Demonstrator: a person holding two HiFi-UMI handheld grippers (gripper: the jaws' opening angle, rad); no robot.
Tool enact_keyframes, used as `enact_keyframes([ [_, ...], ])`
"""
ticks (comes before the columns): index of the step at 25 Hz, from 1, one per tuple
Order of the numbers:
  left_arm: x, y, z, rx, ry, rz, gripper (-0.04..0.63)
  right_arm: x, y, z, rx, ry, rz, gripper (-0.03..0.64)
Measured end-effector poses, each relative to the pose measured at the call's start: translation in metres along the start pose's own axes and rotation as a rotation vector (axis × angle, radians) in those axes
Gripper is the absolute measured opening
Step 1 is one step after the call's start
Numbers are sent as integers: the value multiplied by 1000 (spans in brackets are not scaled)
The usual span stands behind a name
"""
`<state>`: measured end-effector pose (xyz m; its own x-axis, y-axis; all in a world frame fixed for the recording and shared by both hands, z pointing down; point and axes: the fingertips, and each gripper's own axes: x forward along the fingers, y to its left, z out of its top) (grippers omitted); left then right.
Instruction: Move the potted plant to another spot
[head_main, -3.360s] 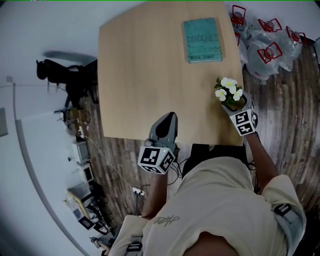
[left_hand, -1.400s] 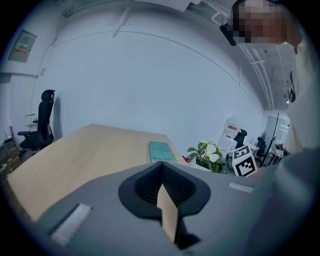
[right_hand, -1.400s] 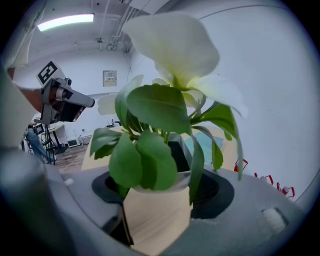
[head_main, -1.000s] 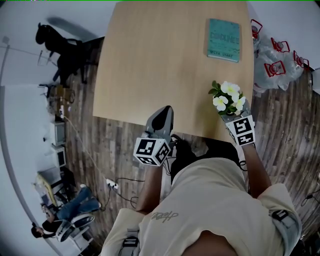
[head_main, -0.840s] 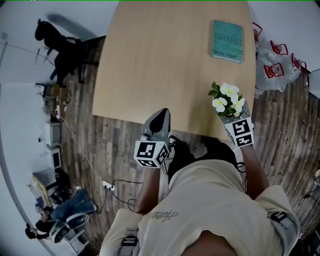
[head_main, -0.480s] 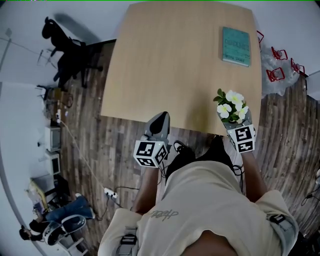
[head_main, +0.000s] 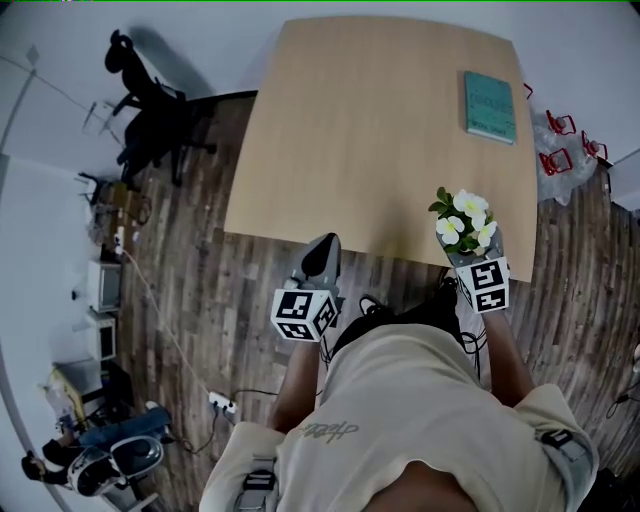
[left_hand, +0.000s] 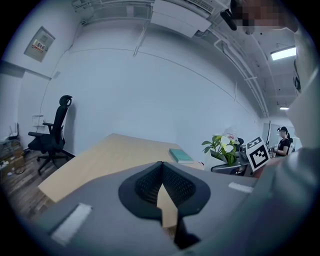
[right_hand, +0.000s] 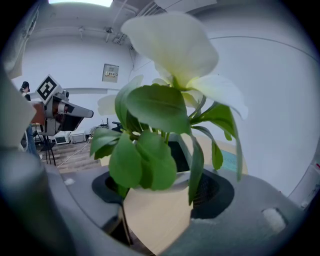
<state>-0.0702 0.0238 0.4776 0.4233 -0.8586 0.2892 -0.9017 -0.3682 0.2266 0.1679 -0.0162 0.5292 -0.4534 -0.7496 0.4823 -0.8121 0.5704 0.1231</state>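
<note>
Wooden table (head_main: 380, 130), right tool (head_main: 469, 252) at its near edge clamped on potted plant (head_main: 462, 220), left tool (head_main: 324, 246) clenched empty.

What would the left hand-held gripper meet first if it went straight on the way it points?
Probably the table, on its bare top just past the near edge; nothing stands in that line, though depth is unclear.

I face a pale wooden table (head_main: 370, 130) on a plank floor (head_main: 200, 300). A black chair (head_main: 150, 122) stands by the white wall (left_hand: 150, 90).
</note>
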Motion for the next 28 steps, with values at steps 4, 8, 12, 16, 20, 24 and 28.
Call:
enact_keyframes([
  [4,-25,19,-16,-34,5,19,17,5,29,7,-20,0,10,334],
  [8,-44,33,-25,-60,9,33,17,10,52,17,-34,-2,34,334],
  [12,-54,49,-28,-86,9,44,17,15,68,27,-42,7,49,334],
  [16,-48,55,-29,-150,-4,41,17,21,74,27,-59,18,78,334],
  [20,-34,60,-19,-142,-9,58,17,34,69,22,-72,39,110,333],
  [24,-28,80,6,-117,-10,98,17,62,66,32,-53,32,150,333],
  [28,-25,103,27,-65,0,132,17,96,69,57,-43,-16,175,334],
])
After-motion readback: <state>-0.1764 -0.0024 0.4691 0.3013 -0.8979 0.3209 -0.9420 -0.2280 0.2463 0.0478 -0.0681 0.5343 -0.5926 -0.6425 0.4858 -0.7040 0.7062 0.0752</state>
